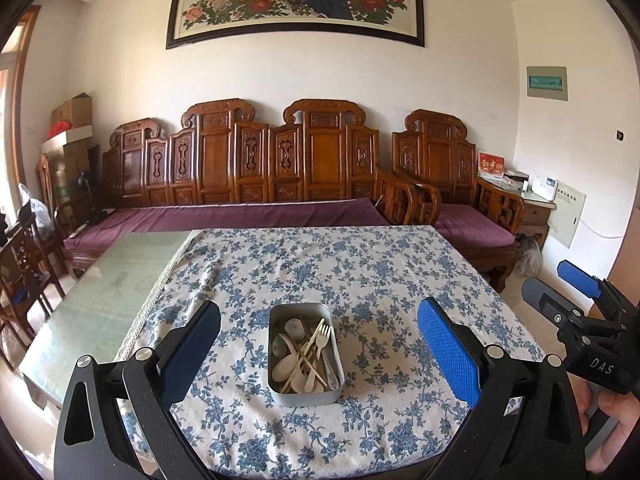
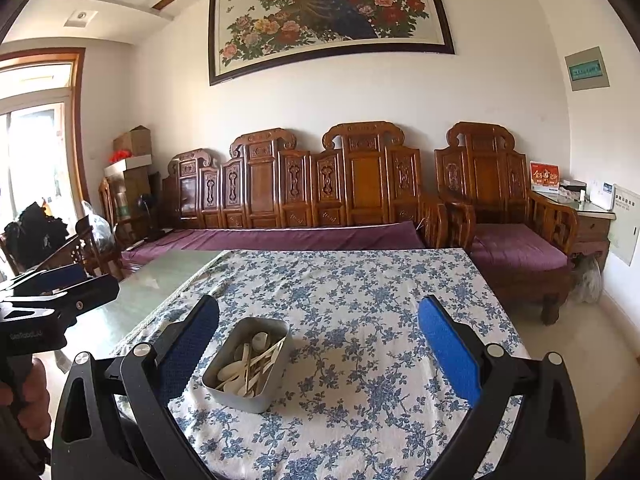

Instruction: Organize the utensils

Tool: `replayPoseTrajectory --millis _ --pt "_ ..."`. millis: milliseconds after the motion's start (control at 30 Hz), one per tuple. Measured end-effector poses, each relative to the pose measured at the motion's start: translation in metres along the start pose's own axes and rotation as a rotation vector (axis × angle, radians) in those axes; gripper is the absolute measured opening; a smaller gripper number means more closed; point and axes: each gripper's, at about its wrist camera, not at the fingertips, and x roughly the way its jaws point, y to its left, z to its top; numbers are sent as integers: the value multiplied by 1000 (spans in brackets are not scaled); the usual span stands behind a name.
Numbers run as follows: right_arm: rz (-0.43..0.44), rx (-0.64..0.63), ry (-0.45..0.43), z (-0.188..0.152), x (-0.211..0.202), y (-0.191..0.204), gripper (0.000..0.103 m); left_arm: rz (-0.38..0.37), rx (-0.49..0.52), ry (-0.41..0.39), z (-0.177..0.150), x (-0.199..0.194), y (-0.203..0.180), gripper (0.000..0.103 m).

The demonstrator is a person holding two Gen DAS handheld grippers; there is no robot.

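Tin [image 1: 305,394]: on the floral cloth [image 1: 360,264], near the table's front edge; spoons, a fork [image 1: 323,340] and chopsticks jumbled inside
Left gripper [image 1: 318,344]: above the near edge, jaws wide apart, empty
Right gripper [image 2: 318,346]: alongside, jaws wide apart, empty; tin ahead, toward its left finger

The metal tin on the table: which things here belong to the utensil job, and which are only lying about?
For the job:
- metal tin
- fork, spoons and chopsticks inside it
- left gripper and right gripper, both open

Just there:
- floral tablecloth
- wooden sofa
- peacock painting
- cardboard boxes
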Motion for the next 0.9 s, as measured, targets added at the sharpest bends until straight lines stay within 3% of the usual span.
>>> replayPoseTrajectory --millis 900 --pt "-2 0 2 -1 3 -2 100 6 9 -6 -1 2 3 95"
